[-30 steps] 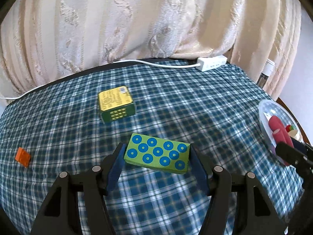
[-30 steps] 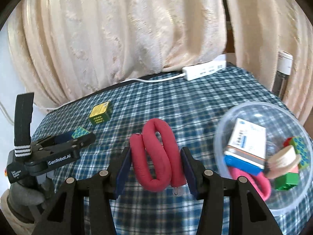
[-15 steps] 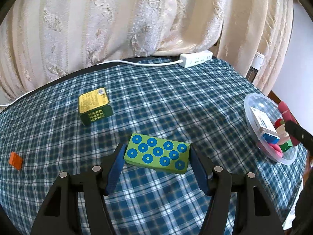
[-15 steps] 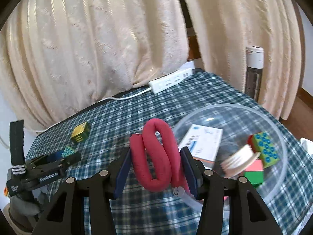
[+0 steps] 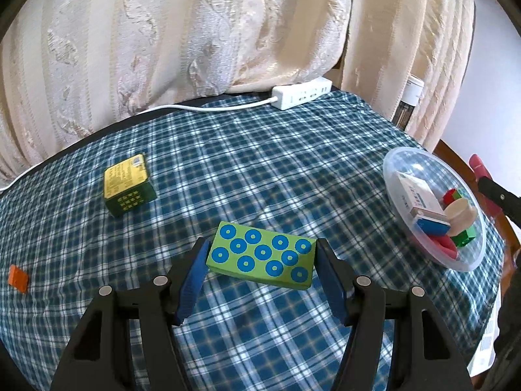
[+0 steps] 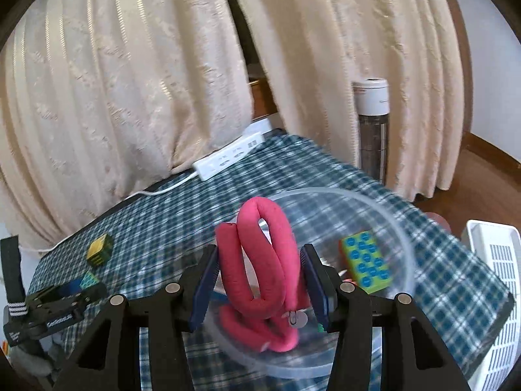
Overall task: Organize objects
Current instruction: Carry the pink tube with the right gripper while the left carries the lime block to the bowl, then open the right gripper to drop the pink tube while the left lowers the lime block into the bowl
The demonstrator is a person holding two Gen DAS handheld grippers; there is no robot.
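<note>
My left gripper (image 5: 262, 255) is shut on a green block with blue rings (image 5: 262, 257), held above the checked tablecloth. My right gripper (image 6: 259, 277) is shut on a folded pink foam tube (image 6: 260, 260) and hangs over the clear plastic bowl (image 6: 402, 238). In the bowl (image 5: 390, 176) lie a white and blue carton (image 5: 420, 200), a second green block with blue rings (image 6: 366, 265), another pink tube (image 6: 260, 332) and small pieces. A yellow and green box (image 5: 128, 184) and an orange tile (image 5: 18, 278) lie on the cloth to the left.
A white power strip (image 5: 301, 97) with its cable lies at the table's back edge under cream curtains. A white-capped cylinder (image 6: 371, 130) stands beyond the right edge. A white slatted basket (image 6: 498, 293) sits off the table at the right.
The right gripper carried the pink tube rightward from the open cloth to over the bowl. The left gripper moved right with the green block; the yellow box and orange tile slid left in view.
</note>
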